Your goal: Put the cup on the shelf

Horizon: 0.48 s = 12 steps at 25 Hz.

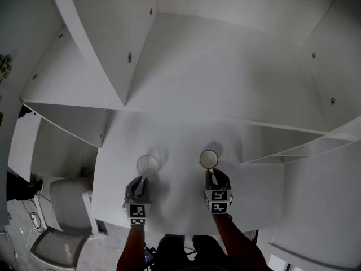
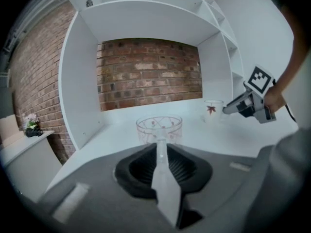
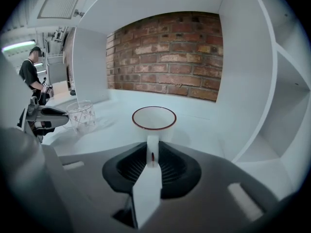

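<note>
**Left gripper**: my jaws are drawn almost together. Only a thin part of the glass cup sits between them, its handle or near wall, and I cannot say which. The pads appear to press on it.

**Right gripper**: my jaws are narrowed onto the handle of the white cup, with a sliver of gap showing above the pinch. I judge this a grip, though a shallow one.

**Position of the task's things:** both cups stand upright on the desk in front of the brick wall. The glass cup is before the wall's left half and the white cup before its right half, and they are well apart. Neither has left the surface. The shelf compartments open to the right of the brick wall, so I judge placing has not begun.

**Risks from here:**
1. A pinch on 1 handle alone leaves the cup free to swing about the pads once lifted. It could tip forward or slip out.
2. The glass is smooth and my hold on it is unconfirmed, so a quick lift could leave it behind or knock it over.
3. The route to the compartments right of the brick wall passes the upright board. A wide swing would clip the white cup's rim against it.
4. Moving 2 cups at once invites a collision if my hands converge.
</note>
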Each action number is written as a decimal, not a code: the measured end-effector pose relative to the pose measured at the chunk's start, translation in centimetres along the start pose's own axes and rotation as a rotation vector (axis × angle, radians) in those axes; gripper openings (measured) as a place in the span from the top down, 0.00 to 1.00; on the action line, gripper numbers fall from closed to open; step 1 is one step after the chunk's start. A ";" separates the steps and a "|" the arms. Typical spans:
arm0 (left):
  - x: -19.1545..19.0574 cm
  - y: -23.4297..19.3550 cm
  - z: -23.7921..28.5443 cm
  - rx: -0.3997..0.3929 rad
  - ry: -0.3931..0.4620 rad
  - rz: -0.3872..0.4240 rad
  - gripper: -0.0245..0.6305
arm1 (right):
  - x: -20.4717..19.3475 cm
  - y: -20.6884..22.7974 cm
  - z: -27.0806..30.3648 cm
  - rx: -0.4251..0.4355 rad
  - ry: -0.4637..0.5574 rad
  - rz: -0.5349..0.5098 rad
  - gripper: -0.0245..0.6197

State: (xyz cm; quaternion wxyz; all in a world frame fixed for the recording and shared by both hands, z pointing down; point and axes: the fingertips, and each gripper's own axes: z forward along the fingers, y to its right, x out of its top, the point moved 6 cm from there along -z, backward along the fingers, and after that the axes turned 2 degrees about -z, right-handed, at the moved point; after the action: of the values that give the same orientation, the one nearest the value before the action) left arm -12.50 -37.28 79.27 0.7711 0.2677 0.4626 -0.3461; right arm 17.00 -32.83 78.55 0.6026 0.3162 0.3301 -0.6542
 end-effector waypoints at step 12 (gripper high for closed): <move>2.9 -0.4 -3.1 0.002 0.074 -0.004 0.88 | 1.4 -0.9 -3.2 0.047 0.064 -0.071 0.85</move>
State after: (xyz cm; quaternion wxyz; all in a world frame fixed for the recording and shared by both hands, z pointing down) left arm -13.49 -36.14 75.32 0.7527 0.2801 0.4909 -0.3378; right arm 16.00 -31.02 75.62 0.5605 0.3392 0.3448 -0.6722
